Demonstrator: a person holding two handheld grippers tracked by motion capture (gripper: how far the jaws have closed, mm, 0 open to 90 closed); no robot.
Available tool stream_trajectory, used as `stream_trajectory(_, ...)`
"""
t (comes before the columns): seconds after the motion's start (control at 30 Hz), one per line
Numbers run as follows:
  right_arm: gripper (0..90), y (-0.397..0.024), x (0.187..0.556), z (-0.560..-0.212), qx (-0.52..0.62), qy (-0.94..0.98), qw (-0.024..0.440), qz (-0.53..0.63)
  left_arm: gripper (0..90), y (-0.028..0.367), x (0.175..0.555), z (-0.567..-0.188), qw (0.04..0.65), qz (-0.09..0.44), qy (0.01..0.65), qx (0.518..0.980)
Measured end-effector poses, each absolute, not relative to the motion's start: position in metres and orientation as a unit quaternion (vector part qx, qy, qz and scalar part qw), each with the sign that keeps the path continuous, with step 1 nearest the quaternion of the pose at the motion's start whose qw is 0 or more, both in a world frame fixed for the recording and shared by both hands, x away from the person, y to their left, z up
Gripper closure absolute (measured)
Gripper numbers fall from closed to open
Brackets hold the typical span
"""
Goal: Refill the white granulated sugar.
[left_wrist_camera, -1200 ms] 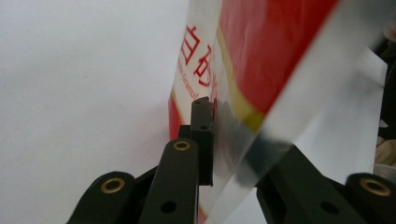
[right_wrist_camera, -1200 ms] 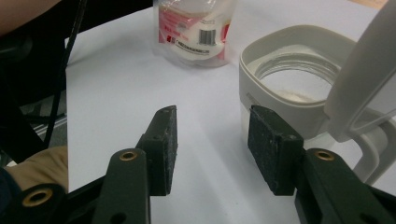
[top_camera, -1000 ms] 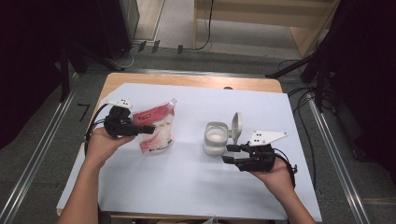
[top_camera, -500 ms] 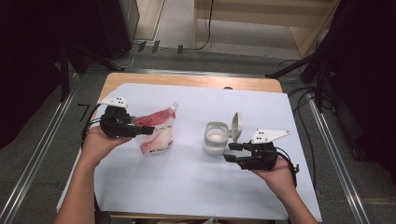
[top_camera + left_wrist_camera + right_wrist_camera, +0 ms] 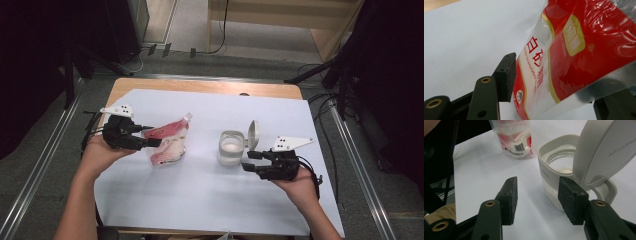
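A red and white pouch of sugar [image 5: 167, 142] stands tilted on the white sheet, its spout up and to the right. My left gripper [image 5: 150, 138] reaches it from the left. Its jaws have just been opening, and the pouch [image 5: 564, 57] still lies between them with the left pad [image 5: 506, 75] at its edge. A white container [image 5: 231, 147] with its lid [image 5: 253, 134] flipped up holds white powder. My right gripper [image 5: 251, 161] sits just right of it, open, nothing between its pads [image 5: 510, 197]. The container [image 5: 554, 170] is beyond the right pad.
A white sheet [image 5: 200, 200] covers most of the wooden table [image 5: 200, 86]. Metal rails run along both sides, and cables lie on the floor at the right [image 5: 320, 100]. Dark equipment stands around the table.
The left jaws have widened around the pouch, and the pouch has tipped so that its top leans right. The right gripper and the container have kept still.
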State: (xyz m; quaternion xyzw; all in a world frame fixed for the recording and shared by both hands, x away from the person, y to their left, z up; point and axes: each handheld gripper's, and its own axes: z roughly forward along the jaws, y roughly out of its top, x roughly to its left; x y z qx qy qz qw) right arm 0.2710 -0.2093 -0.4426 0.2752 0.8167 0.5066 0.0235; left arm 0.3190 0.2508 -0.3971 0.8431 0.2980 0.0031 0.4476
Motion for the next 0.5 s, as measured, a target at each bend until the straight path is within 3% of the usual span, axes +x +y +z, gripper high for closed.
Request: stream_trajectory(0.5,51.9,-0.216,0.273,-0.438,0.27,0.819,0.027,0.506,43.1,0.262,0.308,-0.397,0.433,0.003,0.297,0.851)
